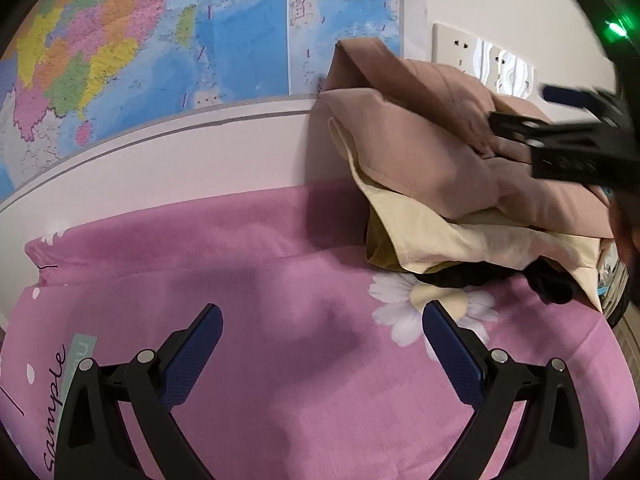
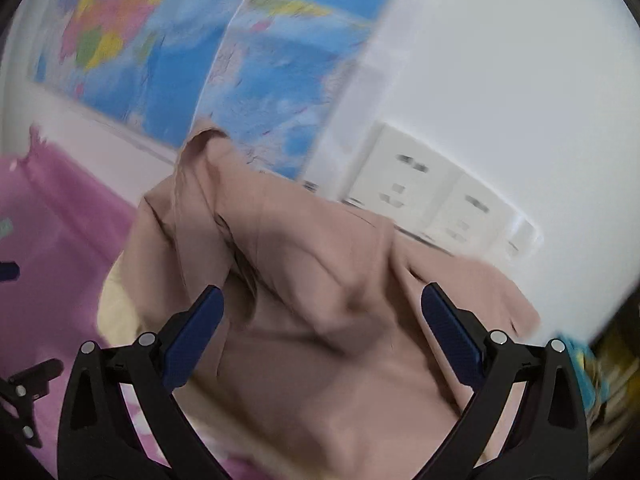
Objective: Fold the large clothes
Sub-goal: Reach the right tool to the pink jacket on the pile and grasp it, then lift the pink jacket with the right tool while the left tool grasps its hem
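A dusty-pink garment lies crumpled on top of a pile at the right of the bed, against the wall. Under it are a cream garment and a black one. My left gripper stands open over the pink flowered sheet, left of the pile, with nothing between its fingers. In the left wrist view my right gripper reaches in from the right onto the pile's top. In its own blurred view my right gripper is open just above the dusty-pink garment, its fingers either side of a raised fold.
A coloured map covers the wall behind the bed. White wall sockets sit just behind the pile. The sheet has a daisy print and the word "Sample" at the left. Clutter shows at the far right edge.
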`<action>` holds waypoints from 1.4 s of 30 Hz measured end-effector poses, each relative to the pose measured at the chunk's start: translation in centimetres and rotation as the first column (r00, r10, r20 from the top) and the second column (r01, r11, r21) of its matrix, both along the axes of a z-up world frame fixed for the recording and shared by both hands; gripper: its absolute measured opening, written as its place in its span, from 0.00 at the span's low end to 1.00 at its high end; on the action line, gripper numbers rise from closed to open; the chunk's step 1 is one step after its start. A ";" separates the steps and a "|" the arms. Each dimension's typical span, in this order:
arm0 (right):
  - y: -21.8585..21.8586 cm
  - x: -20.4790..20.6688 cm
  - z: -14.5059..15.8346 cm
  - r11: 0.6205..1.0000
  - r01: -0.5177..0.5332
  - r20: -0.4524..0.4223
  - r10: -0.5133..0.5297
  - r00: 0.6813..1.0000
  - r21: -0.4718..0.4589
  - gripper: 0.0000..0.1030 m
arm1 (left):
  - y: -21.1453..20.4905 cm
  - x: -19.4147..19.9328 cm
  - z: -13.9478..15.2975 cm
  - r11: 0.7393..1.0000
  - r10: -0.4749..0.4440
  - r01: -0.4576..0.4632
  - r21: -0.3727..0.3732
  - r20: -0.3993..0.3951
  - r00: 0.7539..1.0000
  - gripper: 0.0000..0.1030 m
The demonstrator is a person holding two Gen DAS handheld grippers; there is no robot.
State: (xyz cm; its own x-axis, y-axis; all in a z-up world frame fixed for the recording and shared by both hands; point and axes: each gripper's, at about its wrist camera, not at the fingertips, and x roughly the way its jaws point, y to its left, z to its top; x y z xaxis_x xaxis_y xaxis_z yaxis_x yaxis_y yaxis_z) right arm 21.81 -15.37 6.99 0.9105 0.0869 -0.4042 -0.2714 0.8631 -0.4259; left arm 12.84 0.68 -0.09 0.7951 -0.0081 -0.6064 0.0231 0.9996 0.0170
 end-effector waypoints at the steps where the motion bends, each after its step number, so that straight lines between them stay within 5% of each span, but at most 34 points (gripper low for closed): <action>1: 0.5 0.7 -0.1 0.999 -0.024 -0.005 0.024 1.000 -0.027 0.94 | 0.0 0.3 -0.1 1.000 0.002 -0.002 0.003 0.000 1.000 0.94; 6: 1.6 4.6 -0.4 0.995 -0.049 -0.026 0.047 0.999 -0.089 0.90 | 0.1 0.9 -0.3 1.000 0.010 -0.010 0.028 0.012 1.000 0.94; 8: 1.4 5.3 -0.4 0.995 -0.069 -0.065 0.064 0.996 -0.078 0.71 | -0.1 1.1 -0.3 0.999 0.008 -0.009 0.037 0.017 1.000 0.94; 10: 1.0 5.1 0.1 0.992 -0.120 -0.089 0.116 0.989 -0.042 0.15 | -0.2 1.3 -0.3 0.999 0.005 -0.006 0.041 0.028 1.000 0.94; 12: 0.3 4.4 0.9 0.992 -0.126 -0.088 0.123 0.988 -0.022 0.08 | -0.2 1.4 -0.4 0.999 -0.001 -0.001 0.042 0.029 1.000 0.94; 21: -6.0 -1.4 8.1 0.983 -0.084 0.049 0.077 0.996 0.163 0.04 | -0.6 1.8 -0.2 0.998 -0.033 0.032 0.051 0.033 0.999 0.94; 29: -11.6 -5.9 15.9 0.944 -0.087 0.198 0.023 0.980 0.318 0.03 | -0.7 1.7 1.9 0.988 -0.153 0.146 0.055 0.184 0.971 0.94; 32: -13.1 -7.3 18.7 0.933 -0.101 0.245 0.014 0.969 0.345 0.03 | -1.8 1.6 3.5 0.958 -0.285 0.286 0.030 0.237 0.929 0.94; 35: -13.6 -8.2 19.8 0.928 -0.109 0.252 0.017 0.968 0.355 0.03 | -3.8 1.1 4.6 0.892 -0.434 0.452 0.012 0.304 0.848 0.94; 37: -13.5 -8.5 19.7 0.930 -0.106 0.243 0.019 0.970 0.352 0.03 | -5.6 0.5 4.7 0.810 -0.550 0.586 -0.002 0.343 0.762 0.94; 39: -13.5 -8.6 19.4 0.930 -0.104 0.229 0.022 0.973 0.353 0.03 | -8.5 0.8 3.9 0.758 -0.625 0.652 0.019 0.308 0.717 0.94; 40: -13.7 -8.8 19.3 0.928 -0.103 0.227 0.020 0.974 0.359 0.03 | -9.8 0.9 3.6 0.755 -0.637 0.653 0.058 0.301 0.709 0.95; 42: -13.8 -9.1 18.9 0.925 -0.105 0.223 0.023 0.975 0.365 0.03 | -12.2 2.6 3.2 0.811 -0.582 0.569 0.135 0.291 0.760 0.94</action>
